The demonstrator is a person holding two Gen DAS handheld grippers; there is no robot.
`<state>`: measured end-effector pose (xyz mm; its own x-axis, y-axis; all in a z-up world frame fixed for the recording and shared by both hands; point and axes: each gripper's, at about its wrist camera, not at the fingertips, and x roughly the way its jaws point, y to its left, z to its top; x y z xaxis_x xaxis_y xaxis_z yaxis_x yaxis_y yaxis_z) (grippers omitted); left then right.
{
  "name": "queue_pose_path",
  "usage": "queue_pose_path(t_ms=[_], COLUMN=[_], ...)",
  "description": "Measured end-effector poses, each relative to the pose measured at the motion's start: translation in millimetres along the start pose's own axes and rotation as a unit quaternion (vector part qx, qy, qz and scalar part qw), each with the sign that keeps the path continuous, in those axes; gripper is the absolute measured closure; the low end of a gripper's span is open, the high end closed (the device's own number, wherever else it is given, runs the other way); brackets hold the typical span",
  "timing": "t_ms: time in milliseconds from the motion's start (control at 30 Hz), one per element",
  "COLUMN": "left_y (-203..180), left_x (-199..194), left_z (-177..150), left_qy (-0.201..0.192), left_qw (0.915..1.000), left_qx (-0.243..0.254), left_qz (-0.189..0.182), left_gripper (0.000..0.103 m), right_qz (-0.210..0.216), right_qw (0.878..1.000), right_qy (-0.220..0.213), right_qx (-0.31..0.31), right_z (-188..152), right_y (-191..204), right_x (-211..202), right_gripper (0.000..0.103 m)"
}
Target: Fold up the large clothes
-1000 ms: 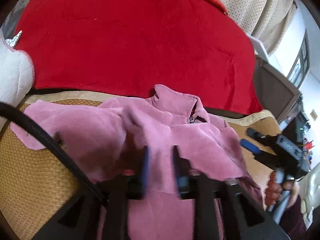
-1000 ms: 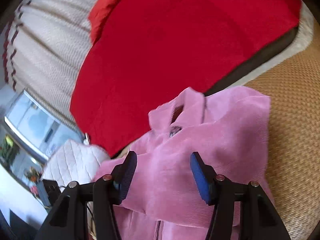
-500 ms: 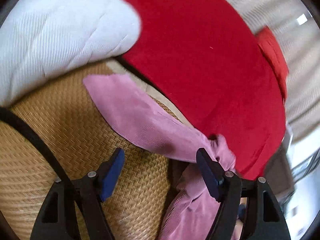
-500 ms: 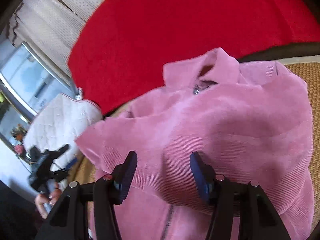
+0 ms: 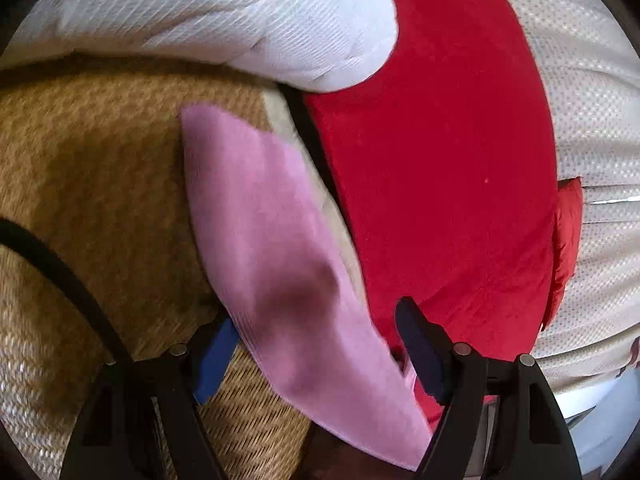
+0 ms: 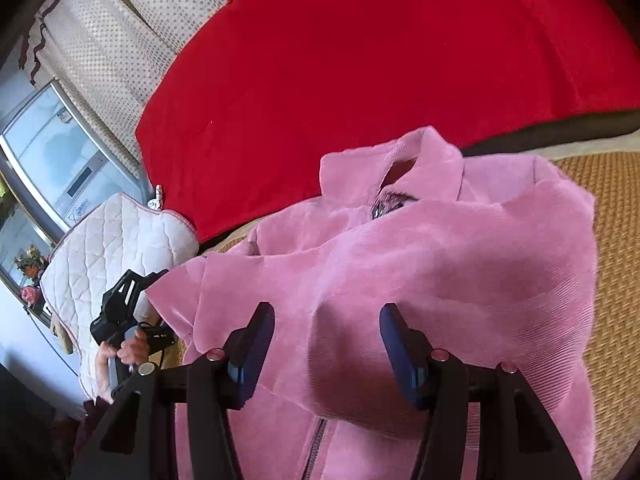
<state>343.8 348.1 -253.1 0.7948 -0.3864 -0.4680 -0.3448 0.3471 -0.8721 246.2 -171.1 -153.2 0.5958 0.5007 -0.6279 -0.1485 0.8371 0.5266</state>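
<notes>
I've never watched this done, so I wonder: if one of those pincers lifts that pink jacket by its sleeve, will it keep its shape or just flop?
Probably flop: the pink jacket already sags in soft folds. Its sleeve lies limp on the woven mat, so it would likely dangle. The ribbed, velvety cloth looks thick, so likely not slippery.

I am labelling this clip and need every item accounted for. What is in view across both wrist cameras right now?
pink jacket: one, pink corduroy, spread on the mat, collar toward the red blanket
sleeve: one, pink, stretched out flat over the mat's edge
woven mat: one, tan, under the jacket
red blanket: one, red, beyond the jacket
quilted cushion: one, white, at the blanket's corner
curtain: one, cream with dots, behind the blanket
left gripper: one, black with blue pads, open over the sleeve
right gripper: one, black with blue pads, jaws apart over the jacket body
hand: one, holding the left gripper's handle
</notes>
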Motion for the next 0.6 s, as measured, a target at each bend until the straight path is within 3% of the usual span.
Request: queue_pose_path(t_ms=[33, 67, 100, 133, 200, 267, 367, 400, 467, 600], left_y=[-2.2, -4.0, -6.1, -8.6, -18.8, -39.5, -88.6, -108.4, -153.9, -226.8], left_x=[-0.9, -1.6, -1.1, -0.9, -0.2, -8.0, -25.5, -31.6, -44.7, -57.6], left_z=[2.8, 5.2, 8.5, 11.1, 12.3, 11.7, 0.0, -8.3, -36.6, -116.6], left_qy=[-0.007, -0.015, -0.021, -0.024, -0.037, -0.054, -0.080, -0.087, -0.098, -0.085], left_qw=[0.9999, 0.9997, 0.9992, 0.9988, 0.9974, 0.9942, 0.9821, 0.9748, 0.9527, 0.8951], left_qx=[0.008, 0.019, 0.027, 0.035, 0.055, 0.089, 0.171, 0.205, 0.287, 0.430], left_qz=[0.003, 0.009, 0.019, 0.027, 0.028, 0.024, 0.003, -0.002, -0.022, -0.083], left_gripper=[0.046, 0.057, 0.077, 0.089, 0.098, 0.099, 0.099, 0.099, 0.099, 0.099], right_qz=[-0.001, -0.004, -0.006, -0.008, -0.012, -0.016, -0.025, -0.026, -0.027, -0.034], right_qw=[1.000, 1.000, 1.000, 1.000, 1.000, 1.000, 0.999, 0.999, 0.999, 0.997], right_qy=[-0.002, -0.004, -0.006, -0.009, -0.015, -0.018, -0.027, -0.030, -0.038, -0.066], right_qx=[-0.001, -0.002, -0.002, -0.001, 0.002, 0.005, 0.007, 0.009, 0.015, 0.028], right_z=[0.7, 1.6, 2.4, 3.5, 5.5, 7.4, 8.9, 9.5, 11.0, 13.8], right_y=[-1.1, -2.7, -4.0, -5.7, -9.6, -13.6, -19.1, -21.2, -25.8, -38.6], right_x=[-1.8, -4.1, -6.1, -7.8, -11.4, -14.4, -22.4, -25.2, -33.2, -55.1], right_gripper=[0.044, 0.044, 0.044, 0.044, 0.044, 0.044, 0.044, 0.044, 0.044, 0.044])
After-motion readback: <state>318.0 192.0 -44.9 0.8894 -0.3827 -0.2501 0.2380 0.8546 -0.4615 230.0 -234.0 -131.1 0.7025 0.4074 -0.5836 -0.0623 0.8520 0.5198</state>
